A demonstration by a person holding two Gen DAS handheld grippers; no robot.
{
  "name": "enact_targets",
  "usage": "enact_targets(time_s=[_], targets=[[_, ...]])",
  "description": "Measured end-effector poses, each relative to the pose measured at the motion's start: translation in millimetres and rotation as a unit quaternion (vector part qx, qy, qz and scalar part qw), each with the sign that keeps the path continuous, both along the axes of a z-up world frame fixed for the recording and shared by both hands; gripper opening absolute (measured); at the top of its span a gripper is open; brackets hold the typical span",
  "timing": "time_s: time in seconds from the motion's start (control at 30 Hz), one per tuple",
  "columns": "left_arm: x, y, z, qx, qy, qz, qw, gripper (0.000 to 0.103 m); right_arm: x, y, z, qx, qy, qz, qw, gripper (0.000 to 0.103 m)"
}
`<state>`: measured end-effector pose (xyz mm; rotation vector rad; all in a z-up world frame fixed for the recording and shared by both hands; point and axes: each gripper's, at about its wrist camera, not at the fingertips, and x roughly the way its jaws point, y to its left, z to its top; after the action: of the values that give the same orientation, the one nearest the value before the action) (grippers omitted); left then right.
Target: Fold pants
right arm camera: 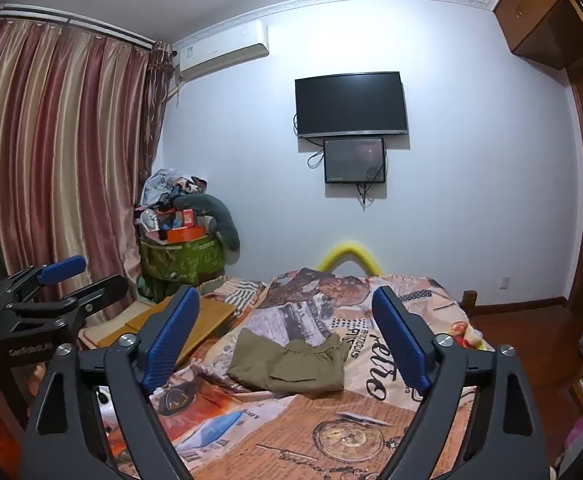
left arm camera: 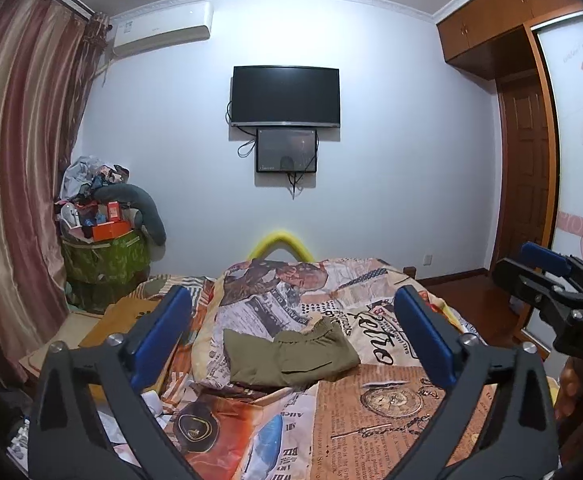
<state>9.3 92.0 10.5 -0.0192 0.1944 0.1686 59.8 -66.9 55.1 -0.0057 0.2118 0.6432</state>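
Observation:
The olive-green pants (left arm camera: 291, 356) lie folded into a compact bundle on the printed bedspread (left arm camera: 391, 400), elastic waistband up at the far side. They also show in the right wrist view (right arm camera: 291, 364). My left gripper (left arm camera: 291, 332) is open and empty, held above the bed, short of the pants. My right gripper (right arm camera: 287, 332) is open and empty too, held back at the same height. Each gripper shows at the edge of the other's view: the right one (left arm camera: 547, 276), the left one (right arm camera: 79, 276).
A wooden board (right arm camera: 179, 320) lies on the bed's left side. A green bin piled with clutter (left arm camera: 103, 248) stands by the curtain (left arm camera: 15, 184). A TV (left arm camera: 285, 96) hangs on the far wall. Wooden floor (right arm camera: 531, 332) and a wardrobe lie to the right.

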Motion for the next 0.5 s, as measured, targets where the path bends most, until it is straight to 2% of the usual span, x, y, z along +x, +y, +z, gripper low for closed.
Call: enact_targets(time_s=[0.13, 0.5], targets=[[0.0, -0.7, -1.3, -0.001, 0.004, 0.002, 1.0000, 0.103, -3.0, 0.0, -2.4, 0.001, -0.001, -0.006, 1.000, 0.101], [2.0, 1.5, -5.5, -0.014, 0.007, 0.004, 0.9999, 0.103, -5.4, -1.3, -9.0, -0.004, 0.006, -0.011, 1.000, 0.102]])
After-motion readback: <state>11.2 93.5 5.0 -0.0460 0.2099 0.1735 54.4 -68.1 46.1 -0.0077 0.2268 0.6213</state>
